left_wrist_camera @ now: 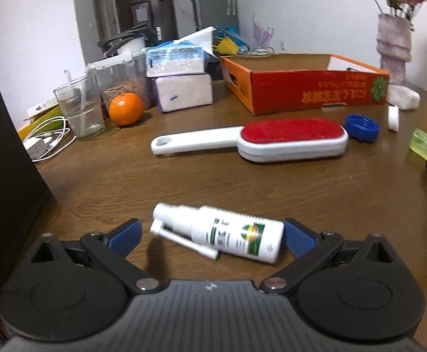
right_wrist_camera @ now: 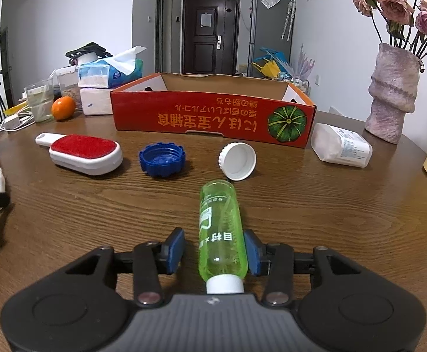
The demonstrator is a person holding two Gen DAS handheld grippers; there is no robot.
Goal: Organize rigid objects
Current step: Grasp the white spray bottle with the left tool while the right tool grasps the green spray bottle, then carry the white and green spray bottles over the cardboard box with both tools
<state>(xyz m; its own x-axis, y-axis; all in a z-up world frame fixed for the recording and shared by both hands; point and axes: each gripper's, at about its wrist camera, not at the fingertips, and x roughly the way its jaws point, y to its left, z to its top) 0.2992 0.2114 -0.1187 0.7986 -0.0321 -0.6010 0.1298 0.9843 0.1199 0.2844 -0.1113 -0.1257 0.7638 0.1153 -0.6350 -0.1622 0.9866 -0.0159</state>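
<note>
A white spray bottle [left_wrist_camera: 222, 234] lies on its side on the wooden tabletop [left_wrist_camera: 213, 182] between the spread blue pads of the left claw [left_wrist_camera: 212, 234], which stands open; the right-hand pad sits at the bottle's base, though contact cannot be confirmed. The right claw [right_wrist_camera: 213, 249] straddles a green bottle [right_wrist_camera: 220, 228] lying lengthwise with its white cap towards the camera: a clear gap shows at the left pad, the right pad sits just beside the bottle, and the claw is parted rather than gripping. Beyond, a red-faced lint brush [right_wrist_camera: 84, 152], a blue cap [right_wrist_camera: 162, 160] and a white cap [right_wrist_camera: 238, 161] (the latter tilted on its edge) lie apart in a loose row before an open red cardboard box [right_wrist_camera: 213, 120]. A white container [right_wrist_camera: 340, 148] lies at the box's right corner, near a vase of dried roses [right_wrist_camera: 392, 94]
</note>
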